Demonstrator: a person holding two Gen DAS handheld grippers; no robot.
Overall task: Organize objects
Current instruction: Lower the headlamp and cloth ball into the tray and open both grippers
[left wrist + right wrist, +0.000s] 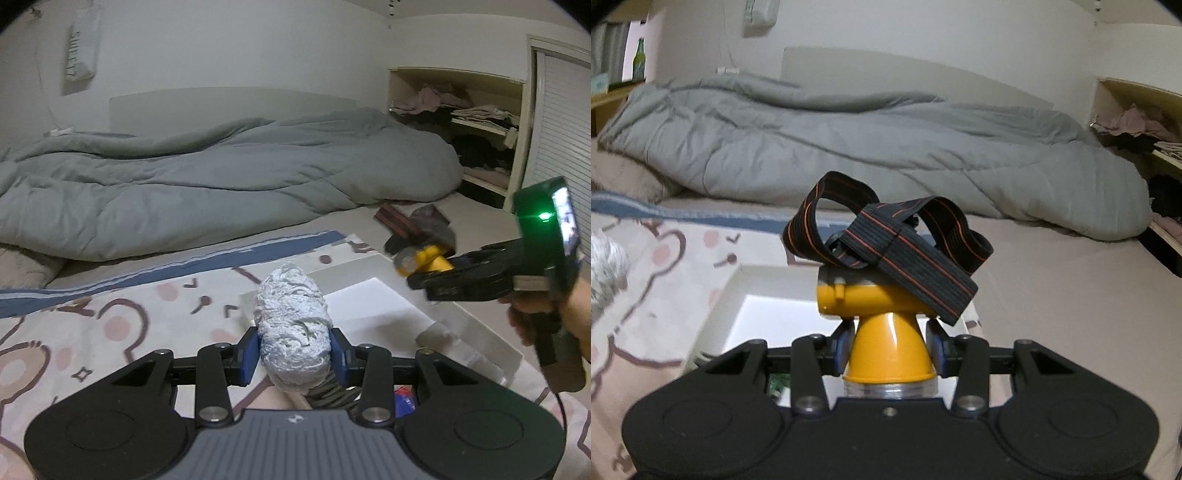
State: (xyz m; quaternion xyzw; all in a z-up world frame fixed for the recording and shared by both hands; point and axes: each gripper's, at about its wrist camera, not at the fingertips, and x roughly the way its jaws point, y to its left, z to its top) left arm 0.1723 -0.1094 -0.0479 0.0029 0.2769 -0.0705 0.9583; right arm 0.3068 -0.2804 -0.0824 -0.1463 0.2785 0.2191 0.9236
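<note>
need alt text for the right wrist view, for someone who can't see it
The right gripper is shut on a yellow headlamp whose black strap with orange stripes is bunched on top. It is held above a white tray on a cartoon-bear sheet. A rumpled grey duvet lies on the bed behind.

Yellow headlamp (882, 332) upright; white, perhaps woven, roll (293, 325) tilted.

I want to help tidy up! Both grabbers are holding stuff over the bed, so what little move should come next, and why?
Probably lower the right gripper a little and set the yellow headlamp into the white tray. Its jaws are shut on the lamp, which hangs just above the tray's open floor. The left gripper can wait, gripping the white cloth roll beside it.
</note>
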